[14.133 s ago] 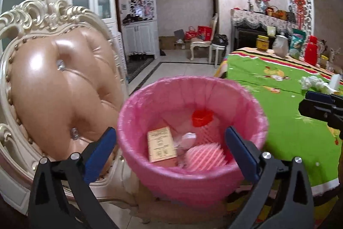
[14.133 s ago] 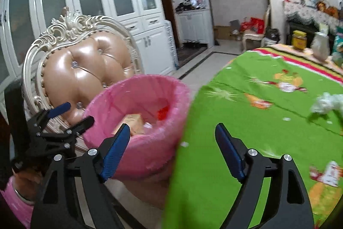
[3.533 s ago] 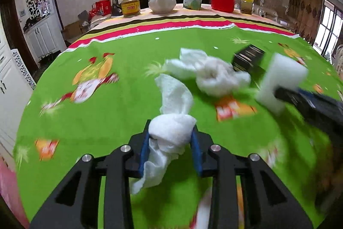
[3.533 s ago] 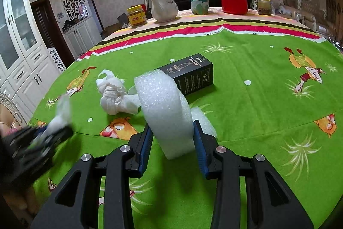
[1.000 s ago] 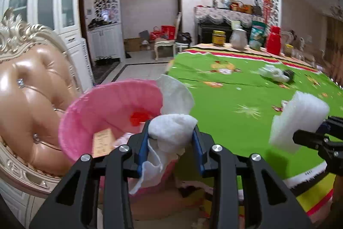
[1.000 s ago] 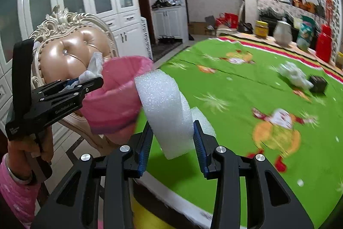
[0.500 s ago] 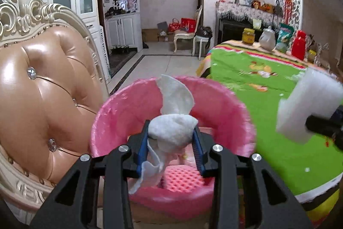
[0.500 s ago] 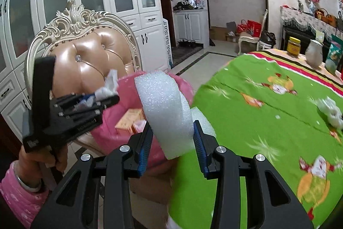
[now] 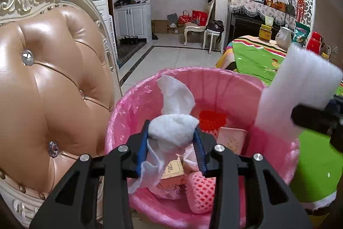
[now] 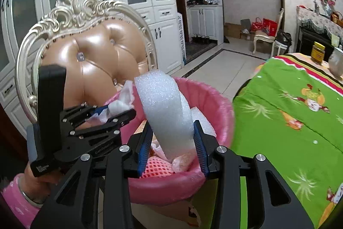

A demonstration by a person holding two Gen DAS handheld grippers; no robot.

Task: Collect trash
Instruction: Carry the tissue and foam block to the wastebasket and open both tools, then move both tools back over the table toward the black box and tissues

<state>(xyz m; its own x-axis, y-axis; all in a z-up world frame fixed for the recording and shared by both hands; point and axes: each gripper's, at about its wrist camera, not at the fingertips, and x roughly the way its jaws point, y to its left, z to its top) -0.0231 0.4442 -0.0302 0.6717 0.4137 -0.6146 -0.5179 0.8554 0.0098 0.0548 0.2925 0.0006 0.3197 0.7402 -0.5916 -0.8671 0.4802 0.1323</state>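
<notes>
You're basically at the drop-off for both pieces. Using the pink bin as the landmark: it sits between the padded chair on its left and the green table on its right, and it already has some stuff in it, including a small cardboard box and pink foam netting.

Your left gripper is pinching the crumpled tissue right over the bin's opening. The tissue's long axis runs roughly up and down, one loose tail poking up, the other hanging toward the trash below.

Your right gripper is clamped on the white foam strip, over the bin's right half. The strip is bent into an arch, rising up out of the fingers and curling over to its far end.

So I'd say the carrying is done and only the letting go is left. Can't tell from here if there's more trash on the table.
</notes>
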